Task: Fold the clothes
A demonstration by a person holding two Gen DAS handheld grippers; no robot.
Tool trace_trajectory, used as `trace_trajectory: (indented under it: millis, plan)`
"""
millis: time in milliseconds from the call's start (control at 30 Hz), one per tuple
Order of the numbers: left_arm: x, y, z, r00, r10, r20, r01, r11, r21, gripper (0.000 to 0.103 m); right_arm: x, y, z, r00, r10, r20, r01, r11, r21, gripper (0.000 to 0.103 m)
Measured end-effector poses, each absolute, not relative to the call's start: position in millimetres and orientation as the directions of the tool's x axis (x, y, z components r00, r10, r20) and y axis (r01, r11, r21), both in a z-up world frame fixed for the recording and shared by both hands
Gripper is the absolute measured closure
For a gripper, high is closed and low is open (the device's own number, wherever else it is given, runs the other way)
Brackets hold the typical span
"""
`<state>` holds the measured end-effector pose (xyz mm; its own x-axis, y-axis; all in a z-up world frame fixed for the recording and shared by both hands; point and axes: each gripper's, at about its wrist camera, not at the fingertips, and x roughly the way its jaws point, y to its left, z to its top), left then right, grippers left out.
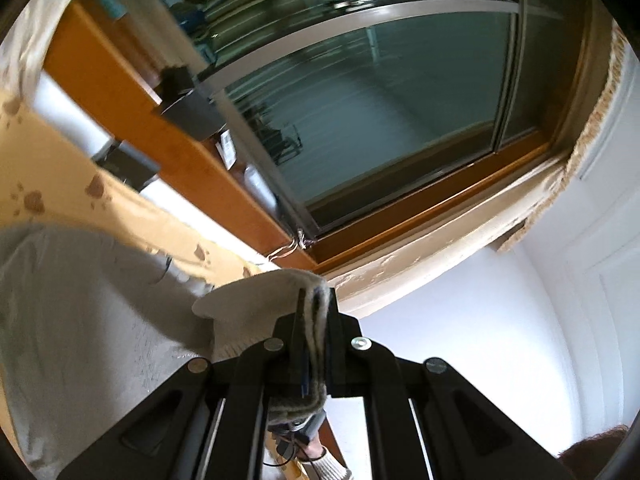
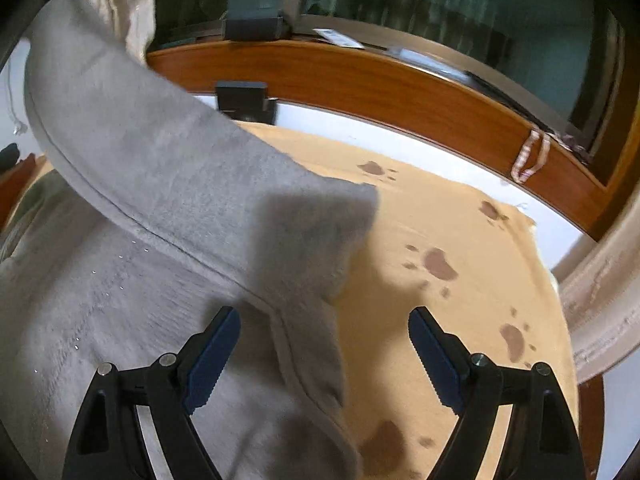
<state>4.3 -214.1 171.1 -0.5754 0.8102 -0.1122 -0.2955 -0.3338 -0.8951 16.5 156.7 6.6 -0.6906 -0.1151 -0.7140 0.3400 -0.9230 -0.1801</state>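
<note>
A light grey sweatshirt [image 2: 132, 208] lies partly on a tan cloth with brown paw prints [image 2: 440, 240]. One part of it is lifted and runs up to the upper left in the right wrist view. My left gripper [image 1: 315, 300] is shut on a folded edge of the sweatshirt [image 1: 256, 292] and holds it raised, tilted up toward the window. The rest of the garment [image 1: 80, 300] hangs down to the left. My right gripper [image 2: 324, 320] is open above the sweatshirt's seam, its blue pads [image 2: 212, 356] apart with nothing between them.
A wooden window frame [image 2: 360, 80] and dark glass [image 1: 400, 100] stand behind the tan cloth. Small dark boxes [image 2: 244, 96] sit on the sill. A white wall [image 1: 500, 320] is on the right. A person's sleeve [image 1: 328, 466] shows below the left gripper.
</note>
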Motion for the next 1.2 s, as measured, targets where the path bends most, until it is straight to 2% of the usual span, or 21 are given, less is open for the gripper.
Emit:
trace_trajectory:
  millis: [100,200,333,500,700,867,1000,1200]
  plan:
    - [3.7,-213.5,176.4,-0.575,0.810,-0.113,-0.296,-0.335,-0.894,0.098,9.2,139.6,-2.0,-0.682,-0.112,-0.722,0.372,-0.904,-0.212,0.015]
    - [4.1,-214.2,173.7,-0.573,0.812,-0.116,-0.285,-0.330,-0.900,0.098,1.7,125.8,-9.0,-0.716,-0.042,-0.697,0.360,-0.877,-0.318,0.015]
    - [8.0,-220.7,160.4,-0.575,0.808,-0.129,-0.259,-0.329,-0.908,0.098,-16.7,133.1,-16.4,-0.737,0.153,-0.658,0.213,-0.871,-0.442,0.015]
    - [15.4,-238.3,114.3,-0.582,0.796,-0.166,-0.172,-0.320,-0.932,0.098,-10.7,175.3,0.4,-0.761,0.209,-0.614,0.057,-0.922,-0.384,0.015]
    - [29.3,-255.2,35.8,-0.565,0.783,-0.259,0.012,-0.306,-0.952,0.098,-12.4,192.2,-15.1,-0.691,0.193,-0.697,0.110,-0.924,-0.366,0.015]
    - [38.6,-256.8,13.2,-0.550,0.787,-0.280,0.055,-0.300,-0.952,0.098,-4.9,198.9,-16.8,-0.670,0.116,-0.734,0.170,-0.938,-0.303,0.015]
    - [46.0,-258.2,-5.0,-0.537,0.790,-0.296,0.090,-0.296,-0.951,0.098,2.8,218.7,-5.0,-0.603,-0.123,-0.788,0.297,-0.952,-0.078,0.015]
    - [57.1,-260.2,-32.2,-0.517,0.794,-0.320,0.141,-0.289,-0.947,0.098,21.9,244.3,27.9,-0.626,-0.315,-0.713,0.330,-0.936,0.124,0.015]
